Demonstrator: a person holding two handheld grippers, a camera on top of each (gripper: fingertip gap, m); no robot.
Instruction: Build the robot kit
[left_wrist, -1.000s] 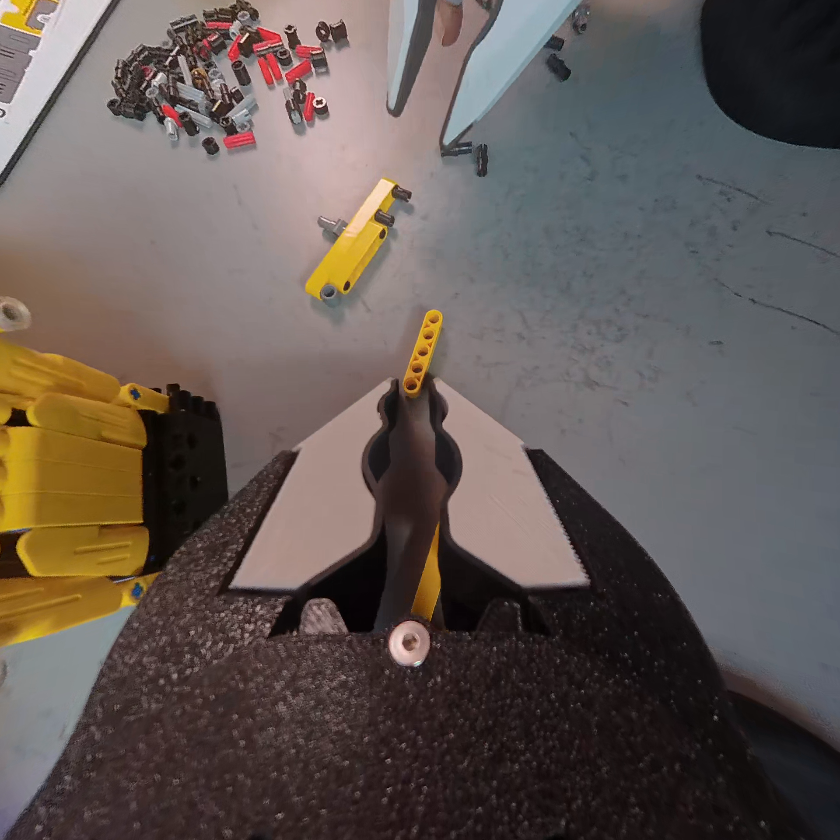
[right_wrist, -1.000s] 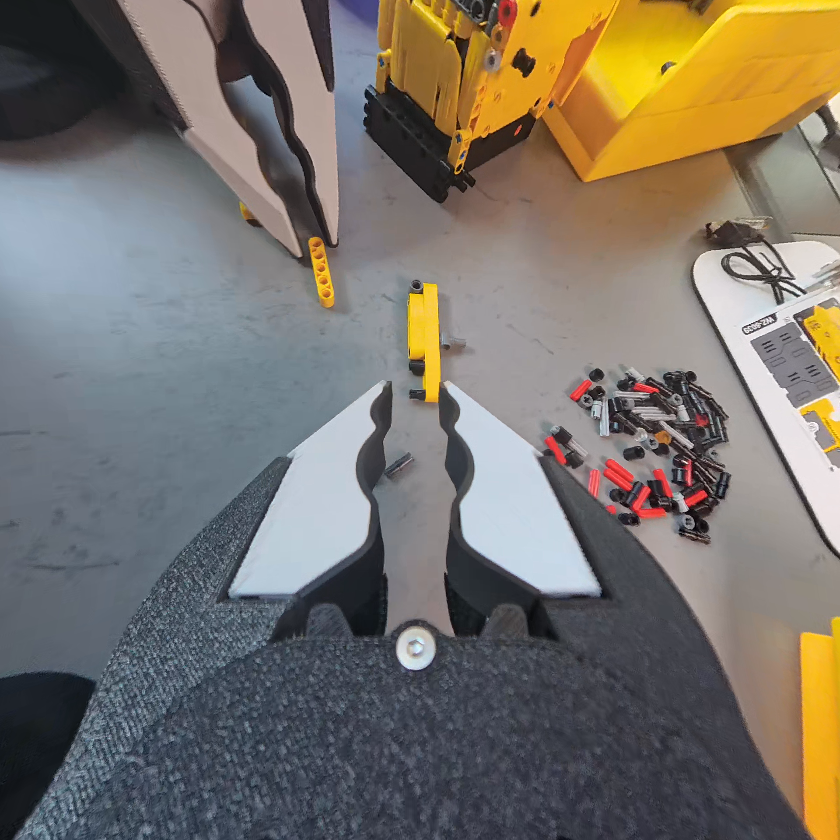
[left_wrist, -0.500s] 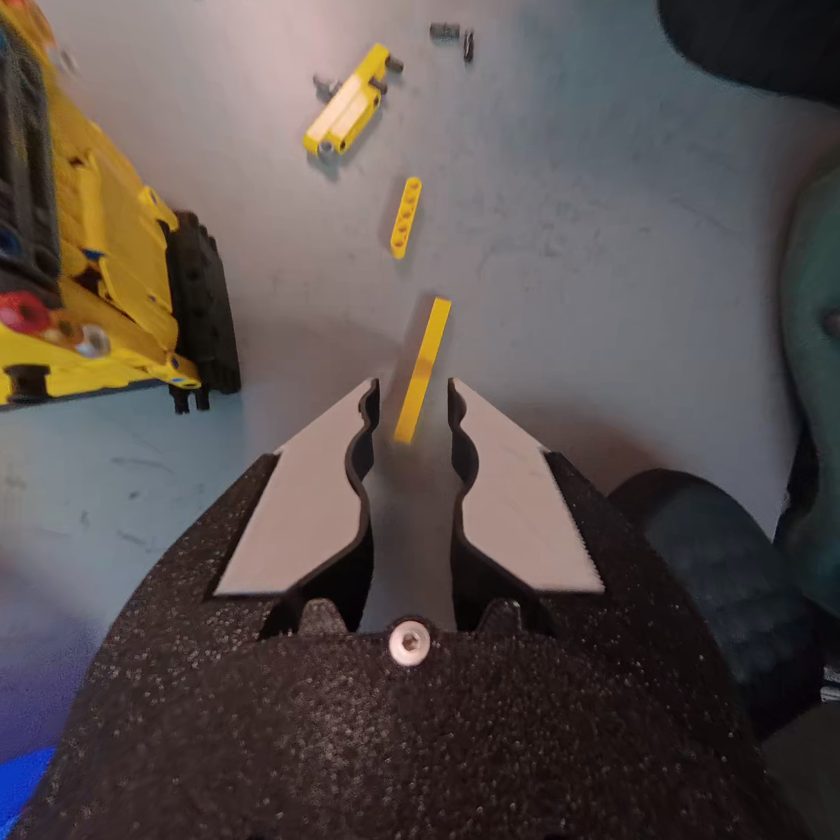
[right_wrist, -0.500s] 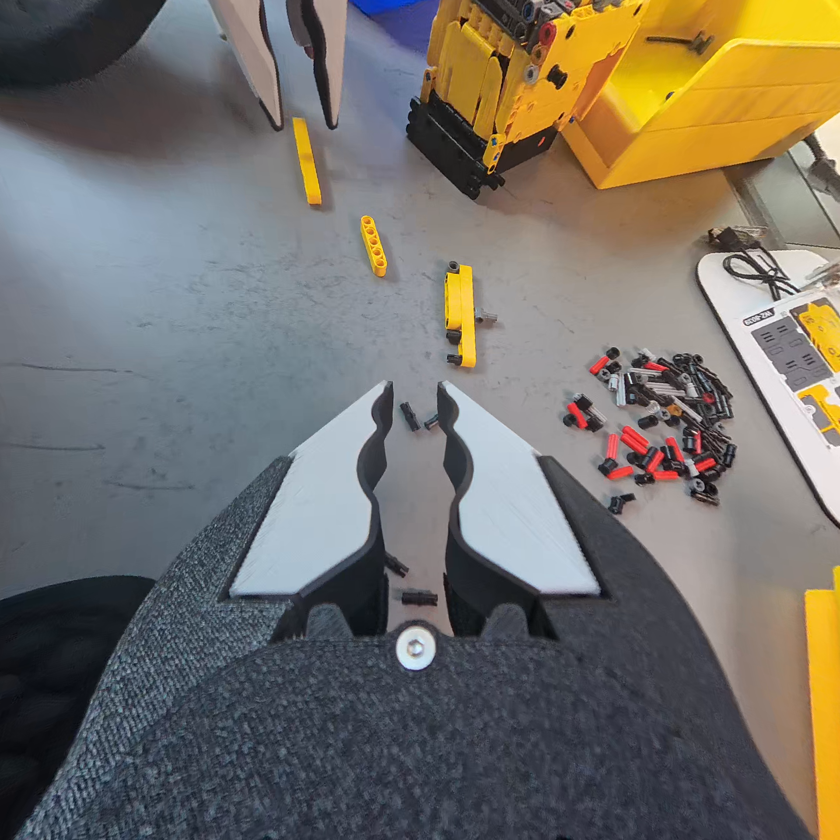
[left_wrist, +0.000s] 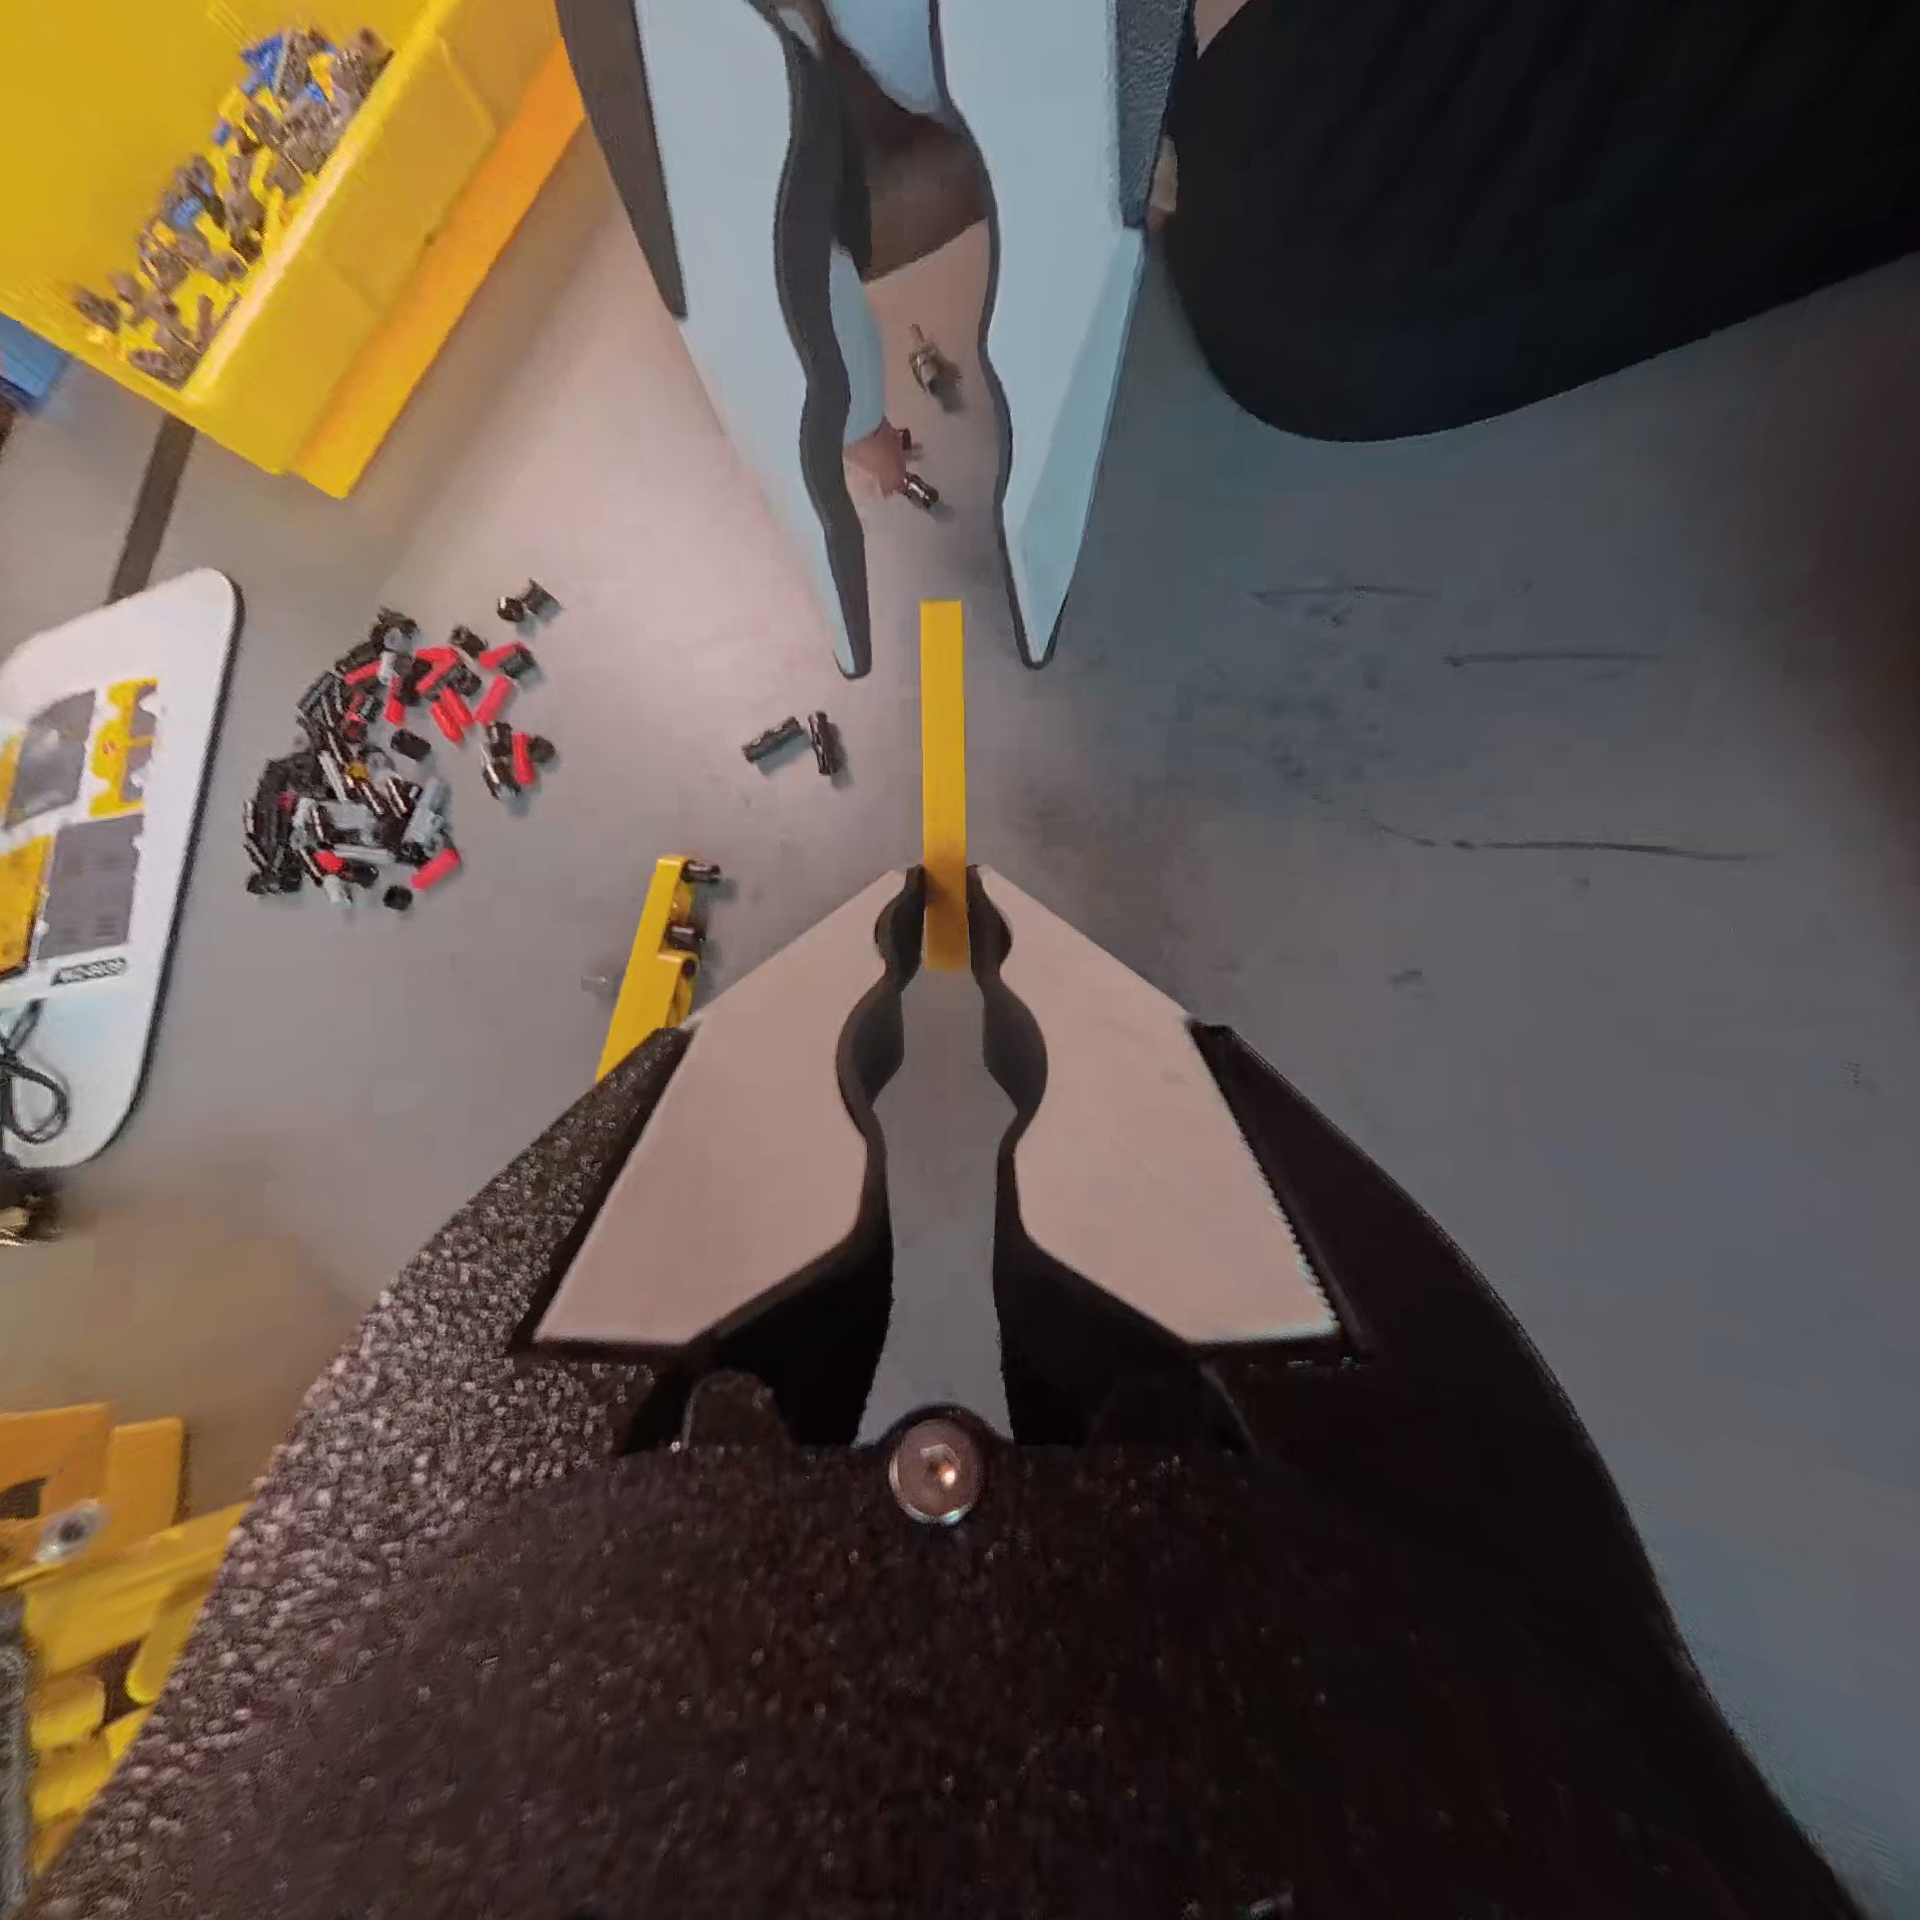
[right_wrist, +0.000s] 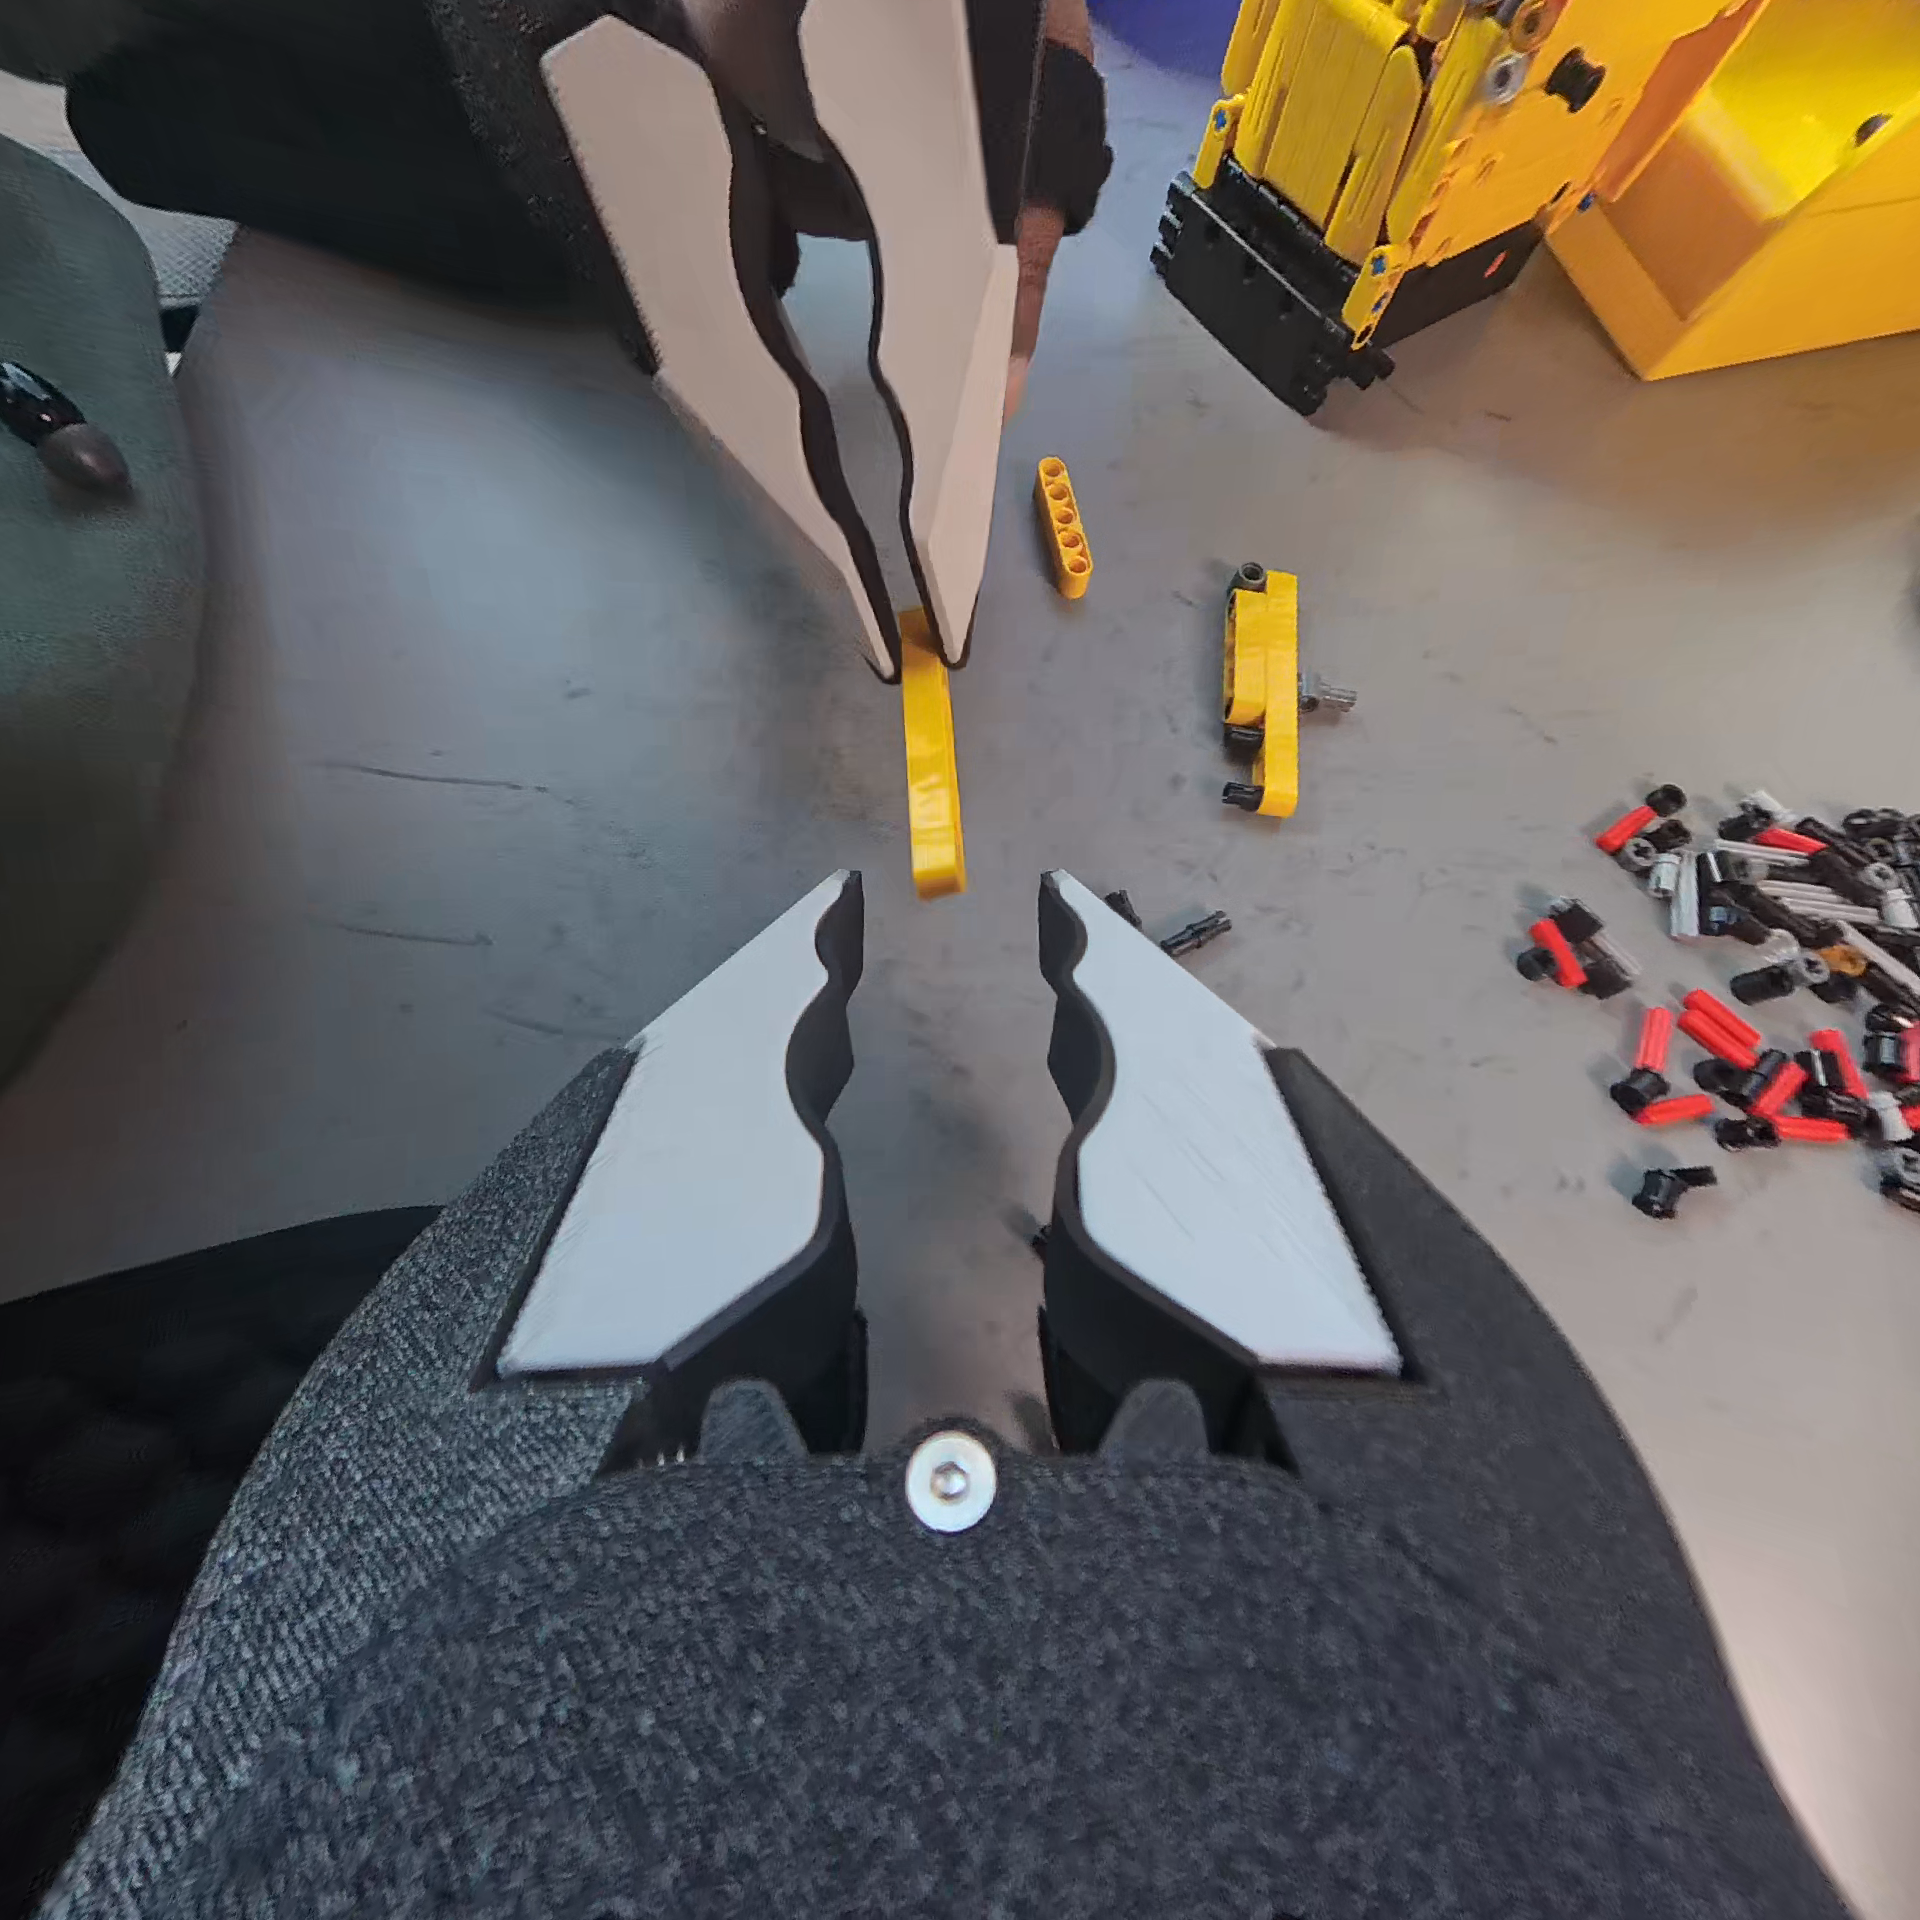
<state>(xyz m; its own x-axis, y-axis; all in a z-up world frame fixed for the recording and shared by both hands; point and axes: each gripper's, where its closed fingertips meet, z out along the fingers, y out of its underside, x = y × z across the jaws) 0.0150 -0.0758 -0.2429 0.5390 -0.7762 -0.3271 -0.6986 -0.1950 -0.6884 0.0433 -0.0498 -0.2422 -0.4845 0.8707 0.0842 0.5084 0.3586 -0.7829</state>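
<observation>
left gripper (left_wrist: 945, 883): fingertips pinched on one end of a long yellow beam (left_wrist: 943, 769), which juts forward from the tips, level above the grey table (left_wrist: 1455, 935). in the right wrist view the same gripper (right_wrist: 923, 649) comes down from the top of frame, tips clamped on the far end of the beam (right_wrist: 932, 769); the beam's near end points at the right gripper.

right gripper (right_wrist: 951, 883): jaws spread wide, nothing between them. the free end of the beam sits just ahead of the gap between its tips, apart from both. in the left wrist view this gripper (left_wrist: 940, 655) stands opposite, spread, with the beam's tip reaching between its fingertips; contact cannot be told.

other items on the table:
- short yellow beam with holes (right_wrist: 1063, 528), lying just beside the left gripper's tips.
- yellow beam assembly with black pins (right_wrist: 1262, 694), further right; partly hidden by the left gripper's finger in its own view (left_wrist: 660, 956).
- two loose black pins (left_wrist: 795, 740) near the beam.
- heap of red, black and grey pins (right_wrist: 1787, 977), well apart to the right; also seen in the left wrist view (left_wrist: 384, 758).
- yellow and black brick vehicle model (right_wrist: 1371, 177) and yellow bin (right_wrist: 1766, 270) at the far right corner.
- white instruction sheet (left_wrist: 94, 821) at the table edge beside the heap.
</observation>
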